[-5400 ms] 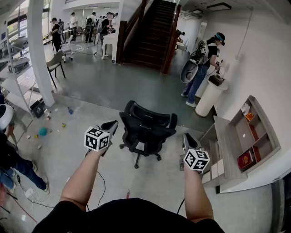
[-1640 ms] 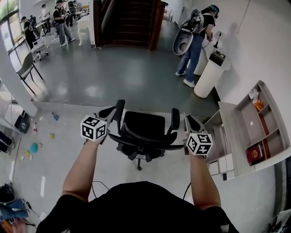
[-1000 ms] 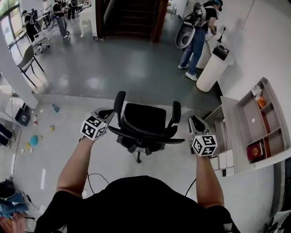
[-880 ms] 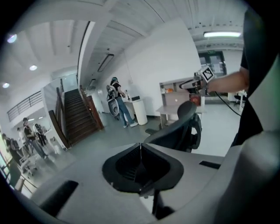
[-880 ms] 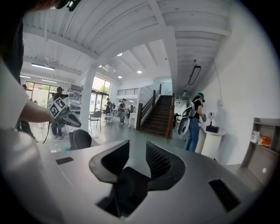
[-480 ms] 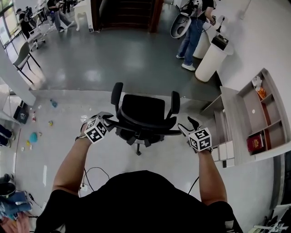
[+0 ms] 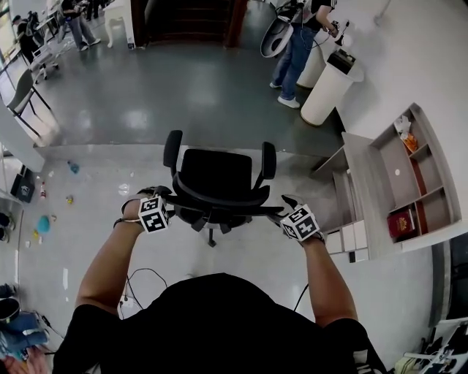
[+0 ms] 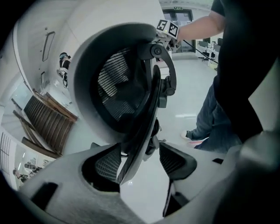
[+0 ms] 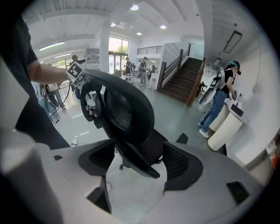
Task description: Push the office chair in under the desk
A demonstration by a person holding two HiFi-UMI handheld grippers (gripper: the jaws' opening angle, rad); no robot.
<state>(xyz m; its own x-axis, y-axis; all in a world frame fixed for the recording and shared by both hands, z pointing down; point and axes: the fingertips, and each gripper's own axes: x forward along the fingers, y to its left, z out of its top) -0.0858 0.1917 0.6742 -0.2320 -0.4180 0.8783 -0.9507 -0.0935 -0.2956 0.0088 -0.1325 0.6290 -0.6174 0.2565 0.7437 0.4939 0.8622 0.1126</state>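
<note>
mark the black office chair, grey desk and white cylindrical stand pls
Black office chair (image 7: 218, 169): head view, seat cushion.
Grey desk (image 7: 368, 182): head view, bare desktop.
White cylindrical stand (image 7: 324, 93): head view, side wall.

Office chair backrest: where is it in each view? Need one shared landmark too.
Head view: office chair backrest at centre, seen from above, on the near side of the seat.
Left gripper view: backrest upper centre, large, seen almost edge-on.
Right gripper view: backrest centre-left, its edge running down between the jaws.
Shared landmark: staircase.
</note>
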